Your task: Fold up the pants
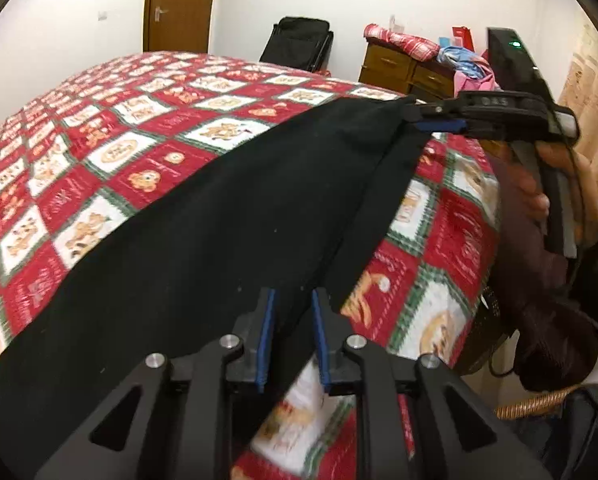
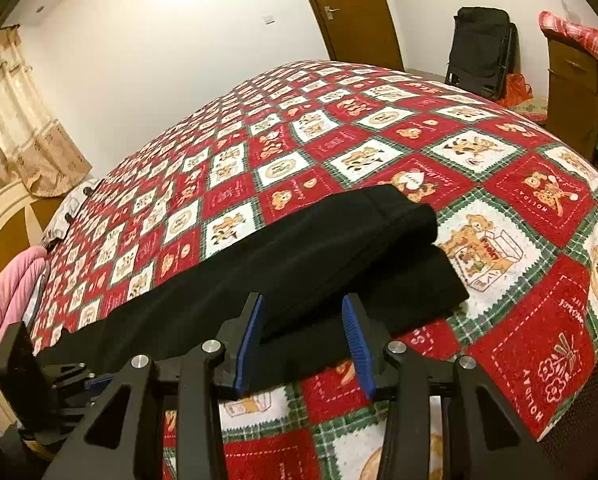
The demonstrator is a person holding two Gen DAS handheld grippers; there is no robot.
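Black pants (image 1: 227,216) lie stretched across a bed with a red, white and green patchwork quilt (image 1: 99,128). In the left wrist view my left gripper (image 1: 293,300) has its blue pads a little apart with the pants' near edge between them. The right gripper (image 1: 427,118) pinches the pants' far corner, held by a hand. In the right wrist view my right gripper (image 2: 303,308) has its pads set wide over the pants (image 2: 299,256), whose two leg ends lie stacked toward the right. The left gripper (image 2: 79,376) shows at lower left on the pants' other end.
A wooden dresser (image 1: 399,68) with piled clothes stands beyond the bed. A black bag (image 2: 481,48) leans on the wall beside a wooden door (image 2: 347,8). A pink pillow (image 2: 7,300) and the headboard (image 2: 3,216) are at left. Curtains (image 2: 15,120) hang behind.
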